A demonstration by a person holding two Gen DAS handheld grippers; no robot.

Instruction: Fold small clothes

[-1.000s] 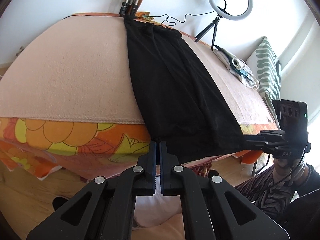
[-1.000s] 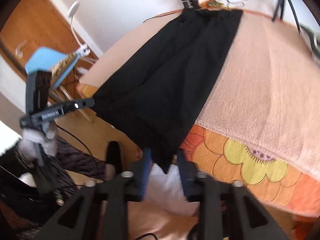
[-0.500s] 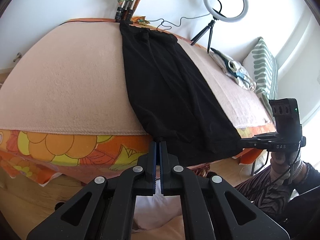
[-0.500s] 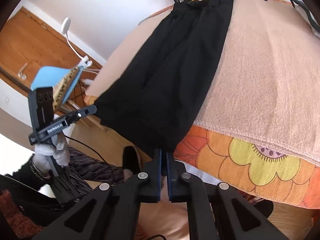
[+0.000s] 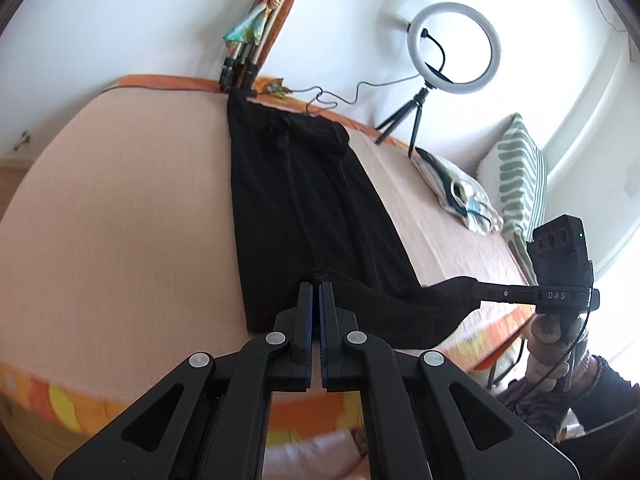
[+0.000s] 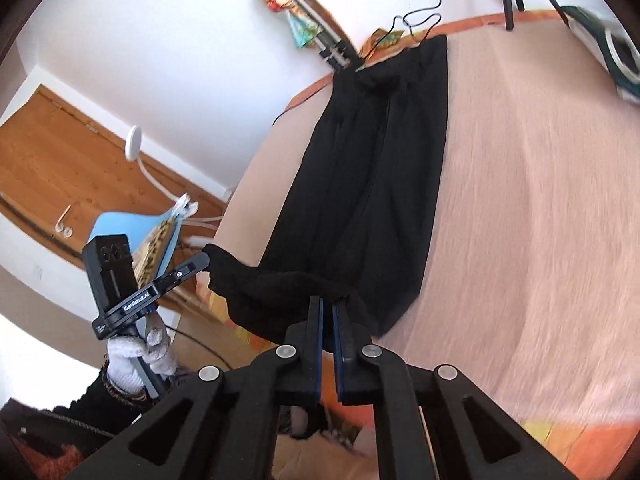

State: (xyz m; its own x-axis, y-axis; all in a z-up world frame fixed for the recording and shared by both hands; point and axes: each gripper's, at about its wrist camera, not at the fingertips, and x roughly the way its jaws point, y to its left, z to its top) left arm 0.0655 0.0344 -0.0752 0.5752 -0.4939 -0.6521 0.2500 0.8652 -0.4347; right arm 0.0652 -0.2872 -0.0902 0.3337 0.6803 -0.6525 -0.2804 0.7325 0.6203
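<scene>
I'm holding the black garment (image 5: 304, 208) with both claws, lifted at its near hem. Left claw (image 5: 316, 280) is clamped on one hem corner, fingers pressed nearly together with black cloth bunched at the tips. Right claw (image 6: 328, 304) is clamped on the other hem corner, a thin gap showing between the blue-edged fingers and cloth gathered at the tips. In the left wrist view the right claw (image 5: 460, 286) is coming in from the right side, its tip buried in the cloth; in the right wrist view the left claw (image 6: 202, 262) is coming in from the left, tip at the cloth edge, with my gloved left hand (image 6: 140, 356) gripping its handle. The hem is hanging as a slack band between the two claws, raised off the bed (image 5: 120, 220). The rest of the garment (image 6: 372, 168) is lying flat on the pink blanket, running lengthwise away from me toward the wall. A ring light (image 5: 452, 54) on a tripod is standing at the far side of the bed, near a striped pillow (image 5: 520, 176).
</scene>
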